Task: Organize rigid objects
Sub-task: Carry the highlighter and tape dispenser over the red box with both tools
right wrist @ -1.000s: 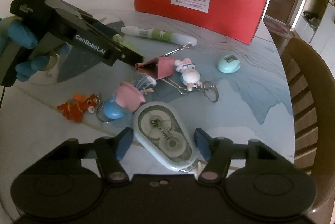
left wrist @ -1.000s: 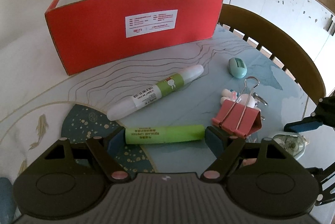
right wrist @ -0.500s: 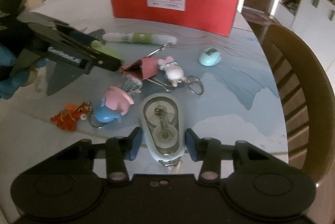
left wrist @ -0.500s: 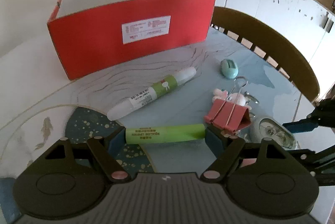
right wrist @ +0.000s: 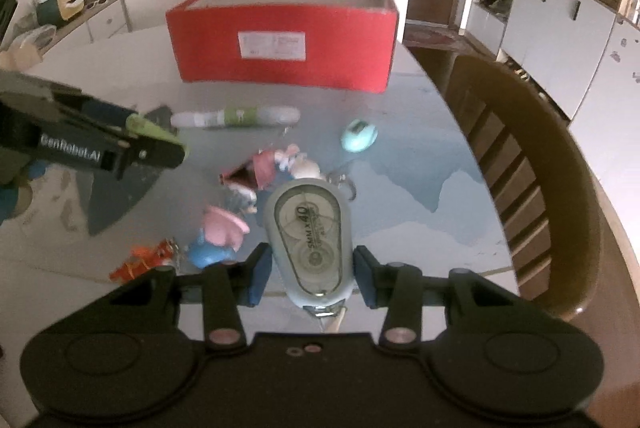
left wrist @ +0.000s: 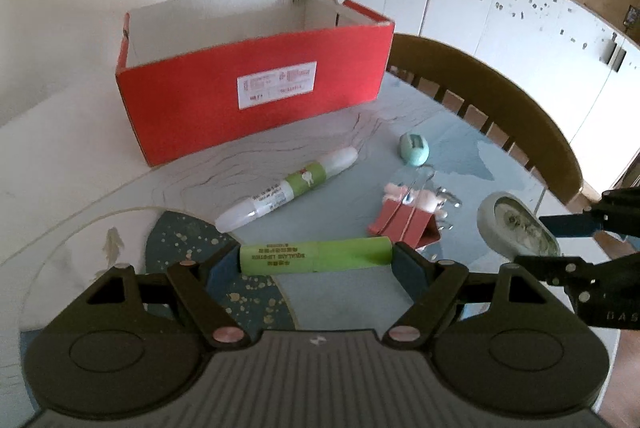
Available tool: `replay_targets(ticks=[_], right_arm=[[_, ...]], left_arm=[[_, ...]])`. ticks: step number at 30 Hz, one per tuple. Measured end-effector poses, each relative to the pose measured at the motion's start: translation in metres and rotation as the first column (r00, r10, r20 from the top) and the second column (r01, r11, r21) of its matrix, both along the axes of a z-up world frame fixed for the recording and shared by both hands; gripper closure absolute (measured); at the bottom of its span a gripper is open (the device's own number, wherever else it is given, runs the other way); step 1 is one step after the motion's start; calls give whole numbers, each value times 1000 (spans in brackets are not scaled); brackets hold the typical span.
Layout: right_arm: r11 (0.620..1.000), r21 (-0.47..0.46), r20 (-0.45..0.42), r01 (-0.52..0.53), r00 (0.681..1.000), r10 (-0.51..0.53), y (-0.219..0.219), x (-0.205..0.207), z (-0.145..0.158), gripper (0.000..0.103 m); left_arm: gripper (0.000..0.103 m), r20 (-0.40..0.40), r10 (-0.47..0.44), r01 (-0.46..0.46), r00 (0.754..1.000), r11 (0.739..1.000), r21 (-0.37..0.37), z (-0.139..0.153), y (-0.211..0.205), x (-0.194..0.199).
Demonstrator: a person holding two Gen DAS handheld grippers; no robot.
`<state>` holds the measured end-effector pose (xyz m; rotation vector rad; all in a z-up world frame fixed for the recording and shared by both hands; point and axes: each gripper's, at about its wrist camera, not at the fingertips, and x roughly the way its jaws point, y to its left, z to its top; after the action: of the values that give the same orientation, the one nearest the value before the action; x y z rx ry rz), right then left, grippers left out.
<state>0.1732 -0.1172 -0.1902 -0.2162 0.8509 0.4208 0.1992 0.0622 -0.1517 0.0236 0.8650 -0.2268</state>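
My left gripper (left wrist: 316, 260) is shut endwise on a green lip-balm tube (left wrist: 316, 257), held crosswise above the table. My right gripper (right wrist: 312, 268) is shut on a pale blue correction-tape dispenser (right wrist: 310, 242), lifted off the table; the same dispenser (left wrist: 516, 226) shows at the right of the left wrist view. An open red cardboard box (left wrist: 256, 96) stands at the back of the table, seen as the red box (right wrist: 284, 46) from the right. On the table lie a white and green glue pen (left wrist: 288, 188), a pink binder clip (left wrist: 404, 226) and a small teal sharpener (left wrist: 414, 148).
Small figure keychains lie near the front: a pink and blue one (right wrist: 218, 234), an orange one (right wrist: 144, 258) and a white rabbit (right wrist: 296, 164). A wooden chair back (right wrist: 532, 164) curves along the round table's right edge. White cabinets (left wrist: 520, 12) stand behind.
Both grippers have risen with their loads. The right gripper closed on the correction tape, straightened it and lifted it off the table. The box now shows its inside.
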Motion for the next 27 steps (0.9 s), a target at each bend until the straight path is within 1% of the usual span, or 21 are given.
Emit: replay_targets(ticks=[5,14,22,27], right_arm=[[1000,10,29,15,999,-15,7,2,29,59],[1000,22,87,-2,996,0,27,14,80,59],[999,37,133,-32,991,27,45,41,118,59],[998,40,152,-51,987,45,56,62,131,59]], left_arm=[[21,28,1,0,1000,1000,-20,24,4,-1],[21,112,-21,20,993,1000,5,72,9,6],[21,164,0,-1,986,1000,4,107,20,29],[21,191,7,-12,981,1000,23,120,24,46]])
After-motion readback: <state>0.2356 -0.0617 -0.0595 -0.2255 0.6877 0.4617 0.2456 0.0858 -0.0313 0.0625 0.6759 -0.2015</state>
